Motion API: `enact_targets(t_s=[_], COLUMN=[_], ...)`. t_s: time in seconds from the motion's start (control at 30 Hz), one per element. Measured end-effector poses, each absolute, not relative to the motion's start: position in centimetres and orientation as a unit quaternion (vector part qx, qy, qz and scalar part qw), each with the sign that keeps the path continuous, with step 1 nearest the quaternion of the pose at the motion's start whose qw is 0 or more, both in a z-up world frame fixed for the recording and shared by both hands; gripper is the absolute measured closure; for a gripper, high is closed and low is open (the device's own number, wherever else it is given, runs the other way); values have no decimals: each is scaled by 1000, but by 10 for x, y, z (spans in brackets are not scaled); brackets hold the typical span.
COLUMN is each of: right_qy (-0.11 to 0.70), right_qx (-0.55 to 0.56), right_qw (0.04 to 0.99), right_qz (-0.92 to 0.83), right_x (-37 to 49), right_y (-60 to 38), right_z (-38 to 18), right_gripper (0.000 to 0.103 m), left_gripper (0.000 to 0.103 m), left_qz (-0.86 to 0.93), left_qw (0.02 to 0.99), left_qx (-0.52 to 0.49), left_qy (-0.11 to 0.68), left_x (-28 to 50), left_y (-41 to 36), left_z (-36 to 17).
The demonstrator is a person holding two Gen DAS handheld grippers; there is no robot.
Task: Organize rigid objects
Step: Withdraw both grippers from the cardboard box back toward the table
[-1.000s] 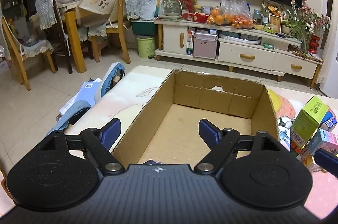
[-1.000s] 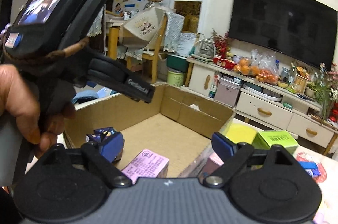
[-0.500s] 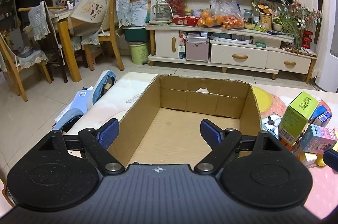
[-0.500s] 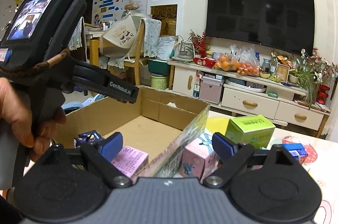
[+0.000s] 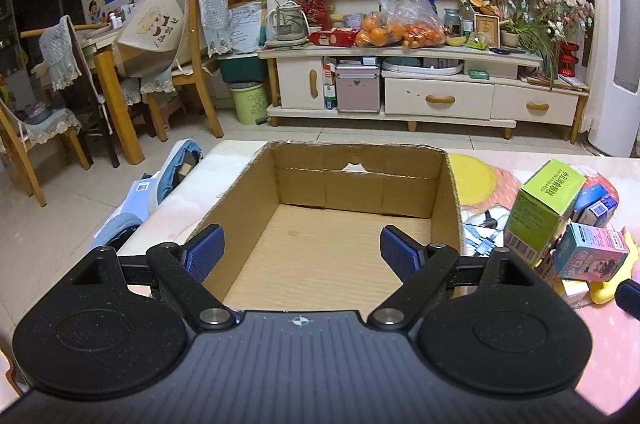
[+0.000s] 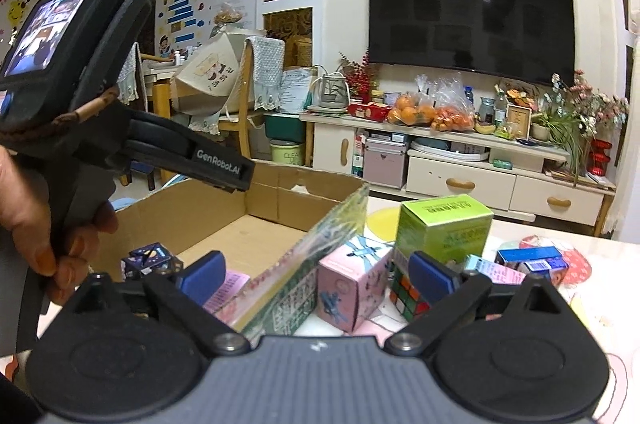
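Note:
An open cardboard box [image 5: 448, 192] lies on the table. My left gripper [image 5: 302, 250] hovers open over its near end with nothing between the fingers. In the right wrist view a dark patterned cube [image 6: 148, 258] and a pink packet [image 6: 232, 284] lie inside the box. My right gripper [image 6: 318, 276] straddles the box's printed right wall [image 6: 316, 264], jaws opening. A pink carton [image 6: 352, 284] stands between the pads, untouched. Beside it are a Rubik's cube [image 6: 406, 294], a green box [image 6: 444, 228] and blue boxes [image 6: 532, 258].
A hand [image 6: 60, 244] grips the left gripper's handle at the left of the right wrist view. Behind the table stand a TV cabinet [image 5: 436, 100] with fruit bags, wooden chairs [image 5: 192, 72] and a dining table. Blue items lie on the floor [image 5: 132, 200] left of the table.
The right gripper has shifted right, from over the box's inside to astride its right wall by the cartons, and its jaws have spread wider. The left view has rolled level.

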State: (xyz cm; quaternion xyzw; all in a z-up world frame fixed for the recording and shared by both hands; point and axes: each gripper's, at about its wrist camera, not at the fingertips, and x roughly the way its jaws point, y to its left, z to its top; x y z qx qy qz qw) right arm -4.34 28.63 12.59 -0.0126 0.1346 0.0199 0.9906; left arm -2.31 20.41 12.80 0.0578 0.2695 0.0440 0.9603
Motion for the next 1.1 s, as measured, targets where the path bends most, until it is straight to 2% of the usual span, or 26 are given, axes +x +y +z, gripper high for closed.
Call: enact_targets(t_s=[1.1], right_qy=[127], right_qx=[44], right_qw=[990], right_qz=[-42], right_x=[-63], right_y=[207], right_z=[103], right_gripper=[5], left_gripper=[0], left_qz=[-26], left_qw=[960], left_qx=[107], left_qy=[259], left_x=[-29], left_y=[205], left_z=[123])
